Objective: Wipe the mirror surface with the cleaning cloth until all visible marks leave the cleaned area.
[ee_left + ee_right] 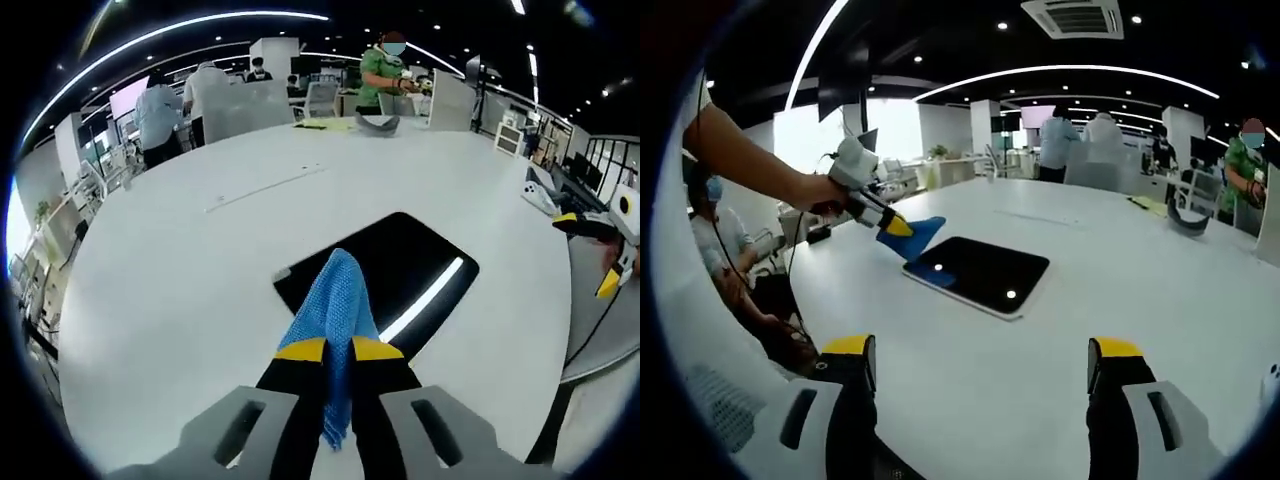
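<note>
Left gripper (338,350) clenched on blue cleaning cloth (335,300), cloth tip over mirror (978,272) corner; mirror flat on white table (1120,290), mid-surface. Right gripper (985,365) released, clear of mirror

One mirror (978,272), one cloth (335,300), two hand-held grippers (338,350).

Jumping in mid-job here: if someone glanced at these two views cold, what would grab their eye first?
First the blue cleaning cloth, clamped in the left gripper and hanging over the near edge of the dark mirror, which lies flat on the white table reflecting ceiling lights. In the right gripper view, the right gripper stands wide open above bare table, short of the mirror. People stand at the table's far side.
</note>
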Demonstrator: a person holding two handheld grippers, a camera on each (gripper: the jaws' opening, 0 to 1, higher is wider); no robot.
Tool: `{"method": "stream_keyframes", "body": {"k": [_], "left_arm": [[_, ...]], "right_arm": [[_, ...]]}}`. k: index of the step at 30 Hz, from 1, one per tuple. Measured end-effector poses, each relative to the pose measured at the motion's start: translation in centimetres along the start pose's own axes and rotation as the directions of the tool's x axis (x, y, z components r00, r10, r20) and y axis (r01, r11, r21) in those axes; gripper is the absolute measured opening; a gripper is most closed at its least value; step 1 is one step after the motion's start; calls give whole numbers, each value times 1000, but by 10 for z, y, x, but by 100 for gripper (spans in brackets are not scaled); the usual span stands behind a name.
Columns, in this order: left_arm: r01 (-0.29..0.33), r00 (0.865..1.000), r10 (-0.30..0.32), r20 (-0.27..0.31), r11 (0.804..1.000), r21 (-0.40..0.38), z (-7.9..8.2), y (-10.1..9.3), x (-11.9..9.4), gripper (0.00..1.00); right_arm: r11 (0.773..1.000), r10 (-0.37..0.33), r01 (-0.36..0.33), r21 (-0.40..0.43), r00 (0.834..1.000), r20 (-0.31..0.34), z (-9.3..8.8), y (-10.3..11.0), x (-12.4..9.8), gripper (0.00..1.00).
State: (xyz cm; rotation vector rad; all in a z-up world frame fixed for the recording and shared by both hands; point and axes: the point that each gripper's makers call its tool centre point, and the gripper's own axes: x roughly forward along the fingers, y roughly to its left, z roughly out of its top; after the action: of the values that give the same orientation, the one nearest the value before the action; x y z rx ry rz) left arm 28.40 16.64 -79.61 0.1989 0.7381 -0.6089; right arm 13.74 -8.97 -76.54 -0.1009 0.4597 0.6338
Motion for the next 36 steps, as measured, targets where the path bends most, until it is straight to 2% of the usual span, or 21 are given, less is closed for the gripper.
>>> {"method": "stream_keyframes", "body": {"k": [16,25,28,34,36], "left_arm": [[10,999,-10,-37,1000,-4,18,13,38,6],[16,998,-14,-66,999,37,21,16,55,6],[14,997,-9,-74,997,76,22,19,60,6],[21,997,-16,-81,998,62,23,20,68,10],[22,995,-17,-96,998,57,19,20,71,17]], "right_arm": [[999,-23,23,32,1000,-5,4,-11,8,87],[999,-18,19,37,1000,-19,2,-12,10,87],[999,-22,23,42,1000,-20,2,-13,10,87],[998,-34,35,45,999,-24,2,-18,9,87],[998,-38,39,46,999,-22,3,-20,8,87]]}}
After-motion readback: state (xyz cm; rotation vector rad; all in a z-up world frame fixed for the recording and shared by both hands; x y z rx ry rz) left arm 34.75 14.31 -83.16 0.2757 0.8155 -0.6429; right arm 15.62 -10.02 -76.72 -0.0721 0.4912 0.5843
